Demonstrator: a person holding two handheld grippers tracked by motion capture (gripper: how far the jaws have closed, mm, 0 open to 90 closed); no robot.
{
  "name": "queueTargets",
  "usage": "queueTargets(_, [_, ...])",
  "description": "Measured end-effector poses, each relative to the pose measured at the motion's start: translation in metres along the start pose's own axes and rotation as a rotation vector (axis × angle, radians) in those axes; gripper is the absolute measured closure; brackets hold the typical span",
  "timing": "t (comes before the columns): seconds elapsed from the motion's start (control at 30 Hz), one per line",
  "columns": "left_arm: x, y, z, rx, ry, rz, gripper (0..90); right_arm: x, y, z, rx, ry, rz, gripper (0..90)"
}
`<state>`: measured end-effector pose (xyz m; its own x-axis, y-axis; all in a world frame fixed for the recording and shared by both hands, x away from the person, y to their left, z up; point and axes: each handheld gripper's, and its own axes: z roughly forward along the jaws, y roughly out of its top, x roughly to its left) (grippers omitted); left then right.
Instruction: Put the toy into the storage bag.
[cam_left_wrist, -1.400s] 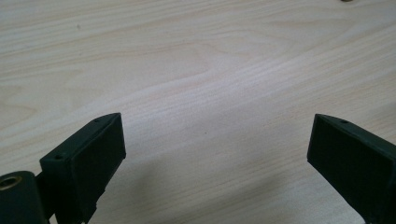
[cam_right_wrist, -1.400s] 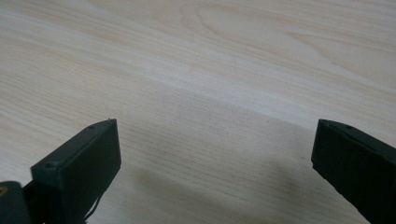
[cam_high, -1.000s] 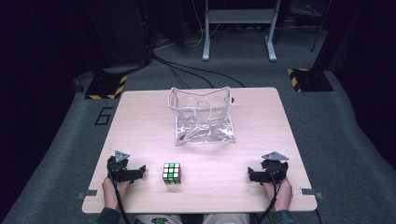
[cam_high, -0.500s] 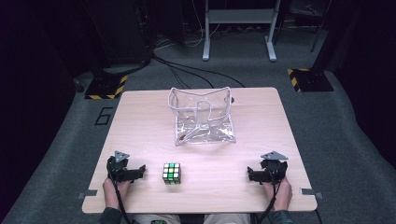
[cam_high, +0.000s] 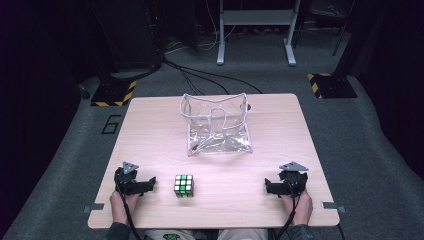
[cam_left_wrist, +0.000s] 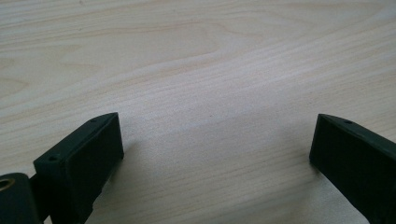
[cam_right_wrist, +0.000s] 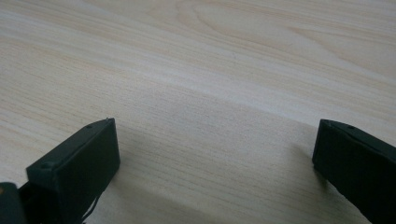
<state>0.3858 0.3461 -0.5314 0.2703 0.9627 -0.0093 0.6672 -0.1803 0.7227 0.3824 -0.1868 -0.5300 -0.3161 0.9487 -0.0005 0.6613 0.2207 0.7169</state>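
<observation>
A colourful puzzle cube sits near the front edge of the wooden table. Behind it, at the table's middle, lies a clear plastic pouch with its mouth standing up. My left gripper rests on the table just left of the cube, apart from it. My right gripper rests at the front right. Both are open. In the left gripper view the gripper holds nothing, with bare wood between its jaws. The right gripper in its own view is the same.
The table stands on grey carpet. Black stands with yellow-striped bases and cables lie on the floor behind it. A metal frame stands farther back.
</observation>
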Motion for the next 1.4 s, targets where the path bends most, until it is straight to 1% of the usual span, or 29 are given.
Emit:
queueTargets(0.07, [-0.001,-0.001,-0.001,-0.002,0.012,-0.005,2.8,0.001,0.000,0.000,0.001,-0.002,0.004,0.0])
queueTargets(0.1, [-0.002,-0.001,-0.002,-0.005,0.018,-0.006,4.3,0.000,0.000,0.000,-0.001,-0.004,0.001,0.0])
queueTargets(0.17, [-0.002,-0.001,-0.002,-0.002,0.007,-0.006,4.1,0.000,0.000,0.000,-0.002,-0.005,0.001,0.0])
queueTargets(0.37, [0.000,-0.001,-0.001,0.002,0.003,-0.005,2.8,0.000,0.000,0.000,-0.002,-0.004,0.003,0.0])
queueTargets(0.47, [0.000,-0.001,-0.002,0.010,-0.004,0.006,2.5,0.000,0.000,0.000,-0.001,-0.005,0.004,0.0])
queueTargets(0.6, [-0.001,-0.001,-0.005,0.015,-0.020,0.000,2.2,0.000,0.000,0.000,-0.002,-0.010,0.008,0.0])
queueTargets(0.83, [-0.011,-0.002,-0.010,0.020,-0.050,0.011,2.3,0.000,0.000,0.000,-0.003,-0.011,0.009,0.0])
queueTargets(0.93, [-0.016,0.000,-0.012,0.019,-0.058,0.030,2.3,0.000,0.000,0.000,-0.003,-0.010,0.009,0.0])
queueTargets(1.03, [-0.022,0.002,-0.014,0.012,-0.071,0.036,2.3,0.000,0.000,0.000,-0.003,-0.011,0.009,0.0])
queueTargets(1.07, [-0.023,0.002,-0.015,0.012,-0.078,0.044,2.3,0.000,0.000,0.000,-0.003,-0.010,0.009,0.0])
queueTargets(1.23, [-0.029,0.007,-0.022,-0.003,-0.102,0.046,2.2,0.000,0.000,0.000,-0.003,-0.011,0.009,0.0])
queueTargets(1.4, [-0.035,0.011,-0.026,-0.015,-0.137,0.064,2.2,0.000,0.000,0.000,-0.002,-0.010,0.007,0.0])
